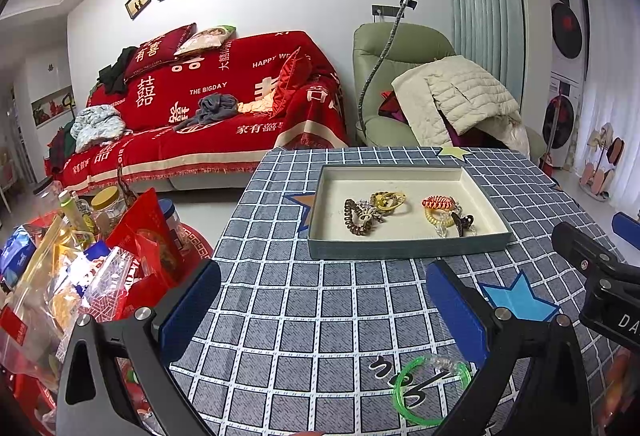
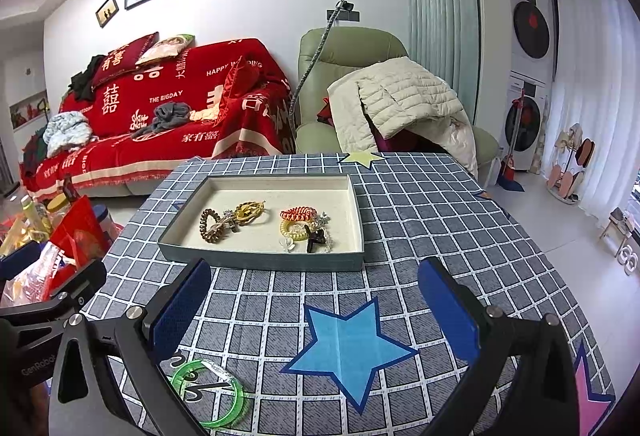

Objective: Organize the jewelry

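Note:
A grey tray with a cream inside sits mid-table. It holds brown, yellow, orange and pale coil hair ties, a dark claw clip and clear beaded pieces. A green bangle lies on the checked cloth near the front edge, with a clear beaded bracelet on it. My left gripper is open and empty, the bangle just inside its right finger. My right gripper is open and empty above a blue star, the bangle by its left finger.
The table wears a grey checked cloth with star patches. A pile of snack bags and jars stands off the table's left side. A red sofa and a green armchair are behind.

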The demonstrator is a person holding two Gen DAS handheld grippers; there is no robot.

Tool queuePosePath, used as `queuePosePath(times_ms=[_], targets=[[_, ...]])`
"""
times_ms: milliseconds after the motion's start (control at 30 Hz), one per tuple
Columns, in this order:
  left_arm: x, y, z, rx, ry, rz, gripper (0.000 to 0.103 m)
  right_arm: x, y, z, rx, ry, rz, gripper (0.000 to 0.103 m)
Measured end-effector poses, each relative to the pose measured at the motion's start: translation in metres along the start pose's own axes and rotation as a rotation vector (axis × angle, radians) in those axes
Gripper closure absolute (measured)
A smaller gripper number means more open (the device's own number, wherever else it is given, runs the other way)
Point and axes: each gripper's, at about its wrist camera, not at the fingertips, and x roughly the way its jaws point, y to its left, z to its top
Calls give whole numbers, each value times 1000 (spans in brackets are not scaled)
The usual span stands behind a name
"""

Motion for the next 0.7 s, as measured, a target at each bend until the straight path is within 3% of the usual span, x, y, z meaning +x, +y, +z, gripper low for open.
queuePosePath(times_ms=[700], targets=[[-3,-2,1,-1,0,4,0,-2,1,0,-2,-2,-2,0]])
